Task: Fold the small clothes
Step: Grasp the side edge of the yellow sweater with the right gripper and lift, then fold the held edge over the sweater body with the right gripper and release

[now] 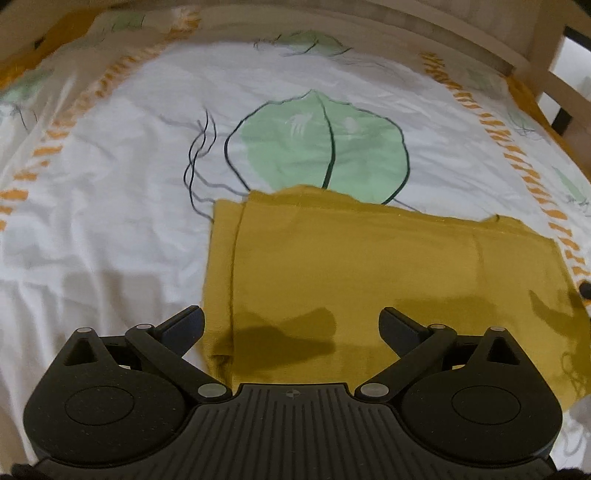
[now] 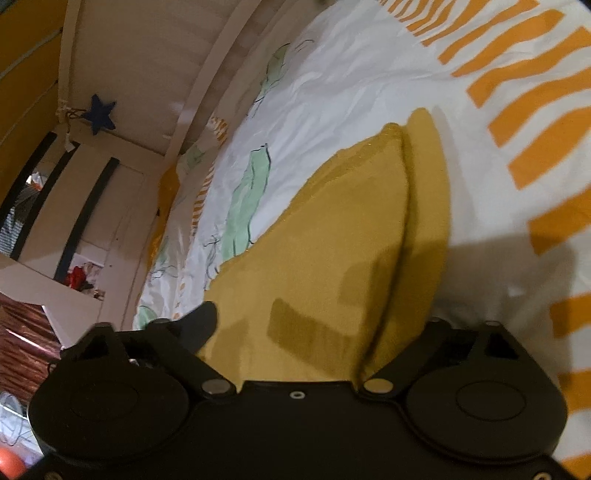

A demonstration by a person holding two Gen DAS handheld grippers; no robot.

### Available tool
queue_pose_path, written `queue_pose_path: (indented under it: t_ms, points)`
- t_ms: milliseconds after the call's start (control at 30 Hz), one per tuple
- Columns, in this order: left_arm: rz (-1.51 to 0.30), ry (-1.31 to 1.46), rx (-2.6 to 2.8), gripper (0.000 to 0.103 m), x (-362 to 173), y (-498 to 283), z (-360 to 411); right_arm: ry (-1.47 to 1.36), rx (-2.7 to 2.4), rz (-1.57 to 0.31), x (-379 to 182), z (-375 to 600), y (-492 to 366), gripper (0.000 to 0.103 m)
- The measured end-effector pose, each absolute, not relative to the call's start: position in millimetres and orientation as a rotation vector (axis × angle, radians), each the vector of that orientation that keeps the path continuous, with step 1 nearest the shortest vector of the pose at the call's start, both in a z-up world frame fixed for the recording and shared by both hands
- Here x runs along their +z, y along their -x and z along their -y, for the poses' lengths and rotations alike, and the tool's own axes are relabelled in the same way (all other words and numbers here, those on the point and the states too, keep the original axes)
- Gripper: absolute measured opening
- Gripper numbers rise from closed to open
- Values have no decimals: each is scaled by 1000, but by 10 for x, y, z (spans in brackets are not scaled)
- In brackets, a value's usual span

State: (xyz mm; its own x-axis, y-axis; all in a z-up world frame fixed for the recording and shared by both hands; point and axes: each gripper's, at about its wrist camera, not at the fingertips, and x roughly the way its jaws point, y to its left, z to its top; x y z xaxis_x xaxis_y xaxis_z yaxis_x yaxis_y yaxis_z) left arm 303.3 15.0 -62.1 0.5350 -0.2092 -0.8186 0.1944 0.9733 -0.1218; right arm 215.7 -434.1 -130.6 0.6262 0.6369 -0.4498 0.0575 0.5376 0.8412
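Observation:
A mustard-yellow garment (image 1: 369, 273) lies folded and flat on a white bed sheet (image 1: 110, 206) with a green leaf print. My left gripper (image 1: 291, 328) is open, its fingers spread just above the garment's near edge, holding nothing. In the right wrist view the same garment (image 2: 325, 251) fills the middle, with a folded edge running along its right side. My right gripper (image 2: 314, 325) is open and tilted over the garment. Its left finger (image 2: 199, 325) shows; its right finger is hidden under the folded cloth edge.
The sheet has an orange dashed border (image 1: 532, 181) and a large green leaf (image 1: 321, 147). A wooden bed frame (image 1: 480, 33) runs along the far side. In the right wrist view a wooden rail (image 2: 199, 92), a blue star (image 2: 99, 114) and room clutter lie at left.

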Motion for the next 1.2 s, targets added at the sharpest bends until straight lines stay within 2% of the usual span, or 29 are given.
queue_pose_path:
  t_ms: [67,167,233,333,467,767,1200]
  points:
    - [-988,17,-262,102,-616,-3077,-180,-947,369,-844,-1309,4330,-2134,78]
    - [-961,-9,-279,102,-560,-3087,-212,-936,310,-854,-1331,4348,-2115,58]
    - [-951,-6,-268,102,-539,-3122,-240,-924,245,-869,-1351,4364,-2077,25]
    - [-956,8,-250,102,-535,-3161,-319,-918,189,-867,-1324,4333,-2036,24]
    - [-974,33,-244,102,-520,-3201,-445,-775,119,-896,-1037,4056,-2099,23]
    - [-960,81,-229,102,-395,-3214,-666,-707,194,-849,-443,3461,-2277,23]
    - [-969,146,-201,102,-394,-3232,-1014,-698,352,-901,-505,2389,-2692,22]
